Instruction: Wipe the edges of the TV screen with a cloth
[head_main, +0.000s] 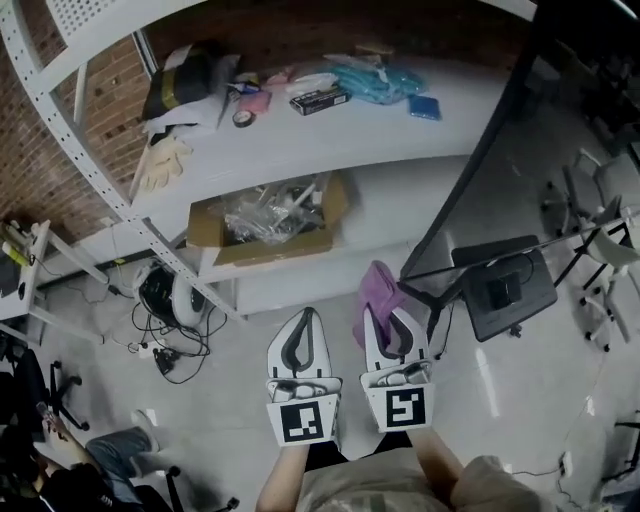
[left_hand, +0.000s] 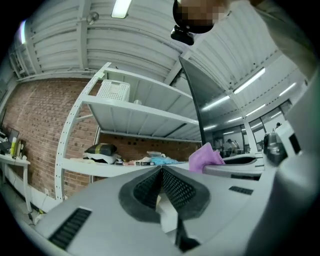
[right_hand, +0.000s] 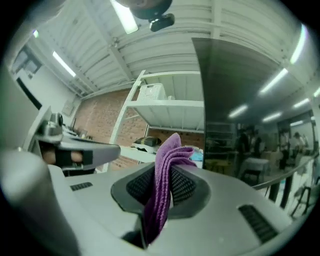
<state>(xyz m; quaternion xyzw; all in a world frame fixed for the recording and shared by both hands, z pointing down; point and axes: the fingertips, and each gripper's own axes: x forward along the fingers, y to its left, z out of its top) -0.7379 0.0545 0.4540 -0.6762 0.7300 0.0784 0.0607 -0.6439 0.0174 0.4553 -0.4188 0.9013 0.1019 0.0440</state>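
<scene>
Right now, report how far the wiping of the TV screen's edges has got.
Done: the folded purple microfibre cloth is clamped in the right gripper. In hand: that gripper holds it near the lower corner of the large dark flat TV screen; contact cannot be made out. The left gripper is shut and empty. Left: apparently the wiping of every edge.

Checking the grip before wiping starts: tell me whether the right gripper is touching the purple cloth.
Touching. The right gripper view shows the right gripper with its jaws closed on the purple cloth, which is pinched between them and sticks out above.
</scene>
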